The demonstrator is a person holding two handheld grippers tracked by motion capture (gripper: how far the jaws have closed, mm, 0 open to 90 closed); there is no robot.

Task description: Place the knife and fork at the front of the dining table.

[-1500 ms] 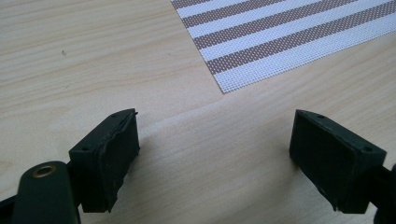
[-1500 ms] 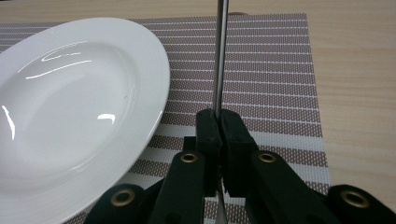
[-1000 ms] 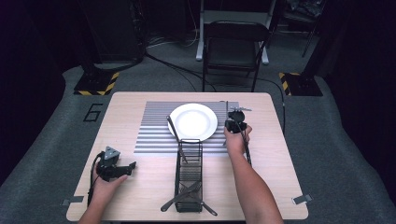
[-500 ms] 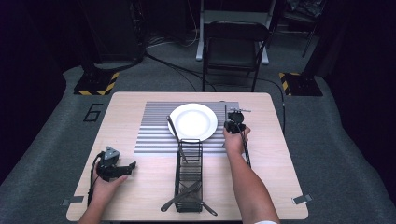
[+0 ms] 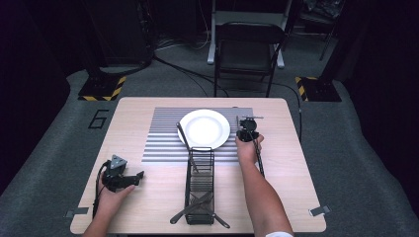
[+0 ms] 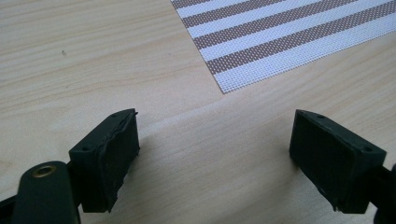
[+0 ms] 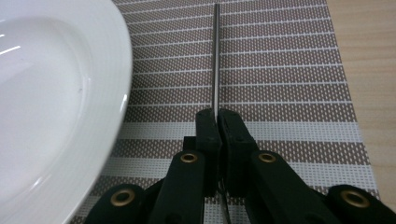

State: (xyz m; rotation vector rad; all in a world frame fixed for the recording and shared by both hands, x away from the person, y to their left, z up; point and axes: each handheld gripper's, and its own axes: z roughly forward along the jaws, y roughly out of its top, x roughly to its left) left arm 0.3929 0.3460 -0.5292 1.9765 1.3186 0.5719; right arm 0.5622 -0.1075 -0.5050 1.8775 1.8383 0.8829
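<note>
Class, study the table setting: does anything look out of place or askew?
Yes. A dark utensil leans slantwise on the white plate's left rim, half over the striped placemat. Other cutlery pokes out crossed from the wire caddy's near end.

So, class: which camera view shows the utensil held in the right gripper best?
The right gripper view: the thin metal utensil stands edge-on, clamped by the right gripper above the striped placemat. The high view shows it tiny beside the plate; its type stays unclear.
</note>
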